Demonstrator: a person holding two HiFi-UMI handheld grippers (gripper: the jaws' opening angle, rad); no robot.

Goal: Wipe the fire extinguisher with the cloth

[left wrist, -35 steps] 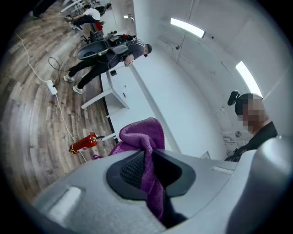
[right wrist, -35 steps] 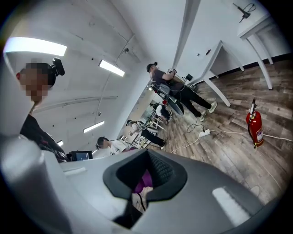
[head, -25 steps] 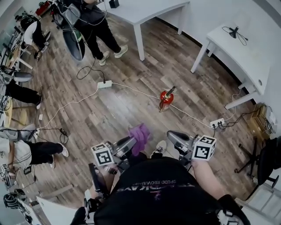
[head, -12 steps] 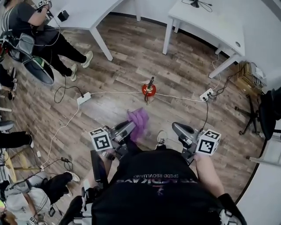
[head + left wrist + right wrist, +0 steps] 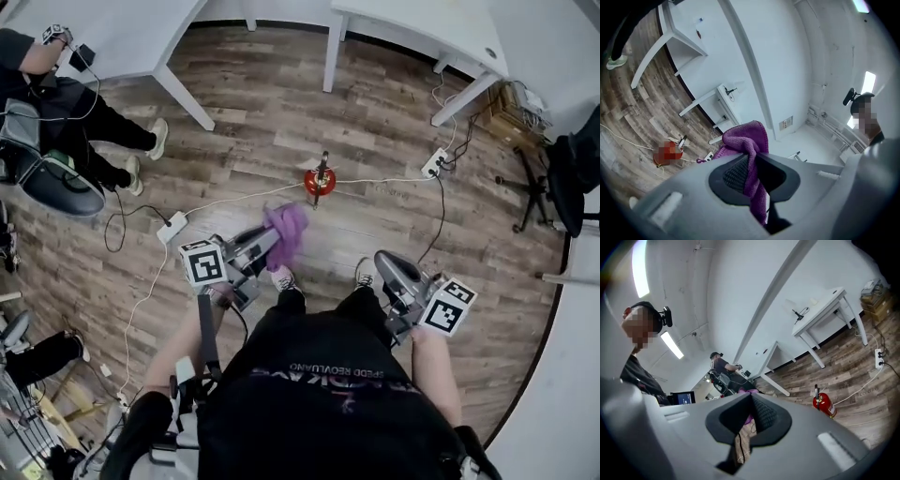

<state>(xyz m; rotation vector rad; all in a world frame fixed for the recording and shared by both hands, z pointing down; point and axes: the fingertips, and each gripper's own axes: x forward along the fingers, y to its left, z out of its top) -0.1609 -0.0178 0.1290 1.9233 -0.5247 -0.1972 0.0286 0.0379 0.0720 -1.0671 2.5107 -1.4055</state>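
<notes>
- Floor [image 5: 394, 141]: the step in hand looks like the approach. You stand over open boards with nothing wiped yet, so close in and get low before you reach.
- Extinguisher [image 5: 319, 180]: it stands on the open floor just ahead of your feet, well apart from the far edge where the white tables stand. In the right claw view it [image 5: 824, 404] reads as upright. Its long axis runs floor to ceiling, with the base on the boards and the black valve head pointing up. It is narrow and free-standing, so I judge a sideways push could tip it. Wipe with the long axis, top towards base, and press lightly.
- Left claw [image 5: 265, 241]: it is clamped on the cloth, and its own view [image 5: 751, 172] shows the fabric pinched between the jaws. Keep that grip firm, and lead with the loose fold rather than the hard tips.
- Right claw [image 5: 384, 265]: its jaws are together with nothing gripped [image 5: 751, 414]. It is free to steady the valve head while the other claw wipes.
- Cloth [image 5: 287, 232]: the purple cloth bunches out past the left claw, near the extinguisher but not touching it.
- Cable [image 5: 234, 197]: a white cable runs across the floor right by the base. Step clear of it as you move in.
</notes>
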